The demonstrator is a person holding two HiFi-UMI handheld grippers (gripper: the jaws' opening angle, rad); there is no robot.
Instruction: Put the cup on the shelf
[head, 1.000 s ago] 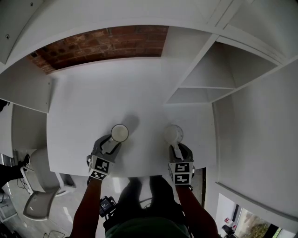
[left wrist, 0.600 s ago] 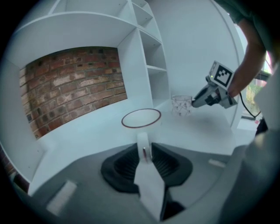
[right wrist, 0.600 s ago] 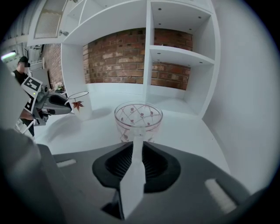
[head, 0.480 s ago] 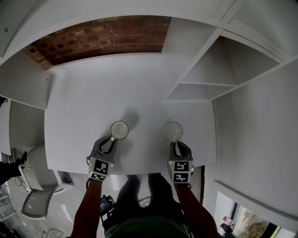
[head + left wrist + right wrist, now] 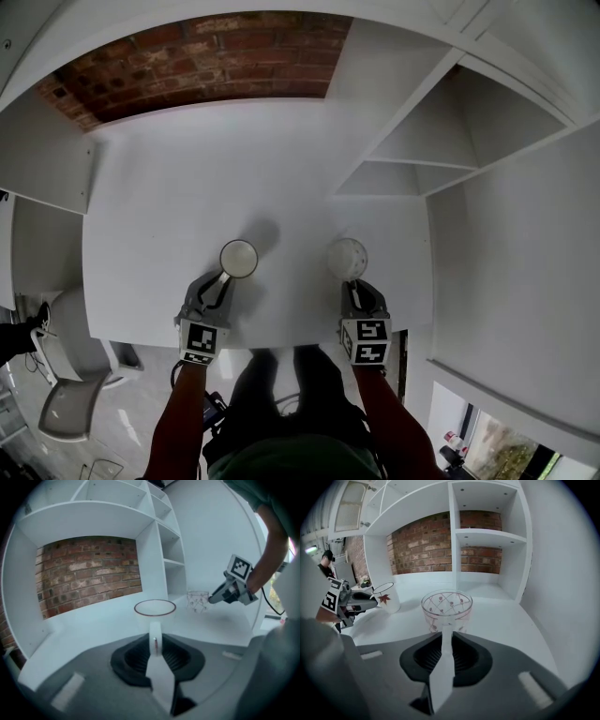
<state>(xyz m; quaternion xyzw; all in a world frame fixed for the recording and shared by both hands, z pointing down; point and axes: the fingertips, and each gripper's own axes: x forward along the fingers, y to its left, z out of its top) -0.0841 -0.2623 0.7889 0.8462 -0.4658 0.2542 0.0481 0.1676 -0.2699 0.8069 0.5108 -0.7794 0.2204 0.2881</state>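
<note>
A white cup (image 5: 238,259) with a red leaf print (image 5: 386,598) stands on the white table (image 5: 169,187), left of middle. My left gripper (image 5: 221,281) has just been closing and is shut on its handle (image 5: 154,637). A clear glass cup (image 5: 347,258) with a red pattern (image 5: 446,609) stands to the right. My right gripper (image 5: 354,286) has also just been closing and is shut on that cup's handle (image 5: 446,638). Both cups stand upright on the table. The white shelf unit (image 5: 412,150) rises at the table's back right, its compartments open.
A brick wall (image 5: 197,56) backs the table. The table's front edge (image 5: 272,342) runs just below both grippers. A grey chair (image 5: 70,408) stands on the floor at lower left. A person (image 5: 326,559) shows far left in the right gripper view.
Both grippers' jaws have narrowed onto the cup handles. The cups and hands have stayed in place; the head view has tilted slightly, showing more brick wall.
</note>
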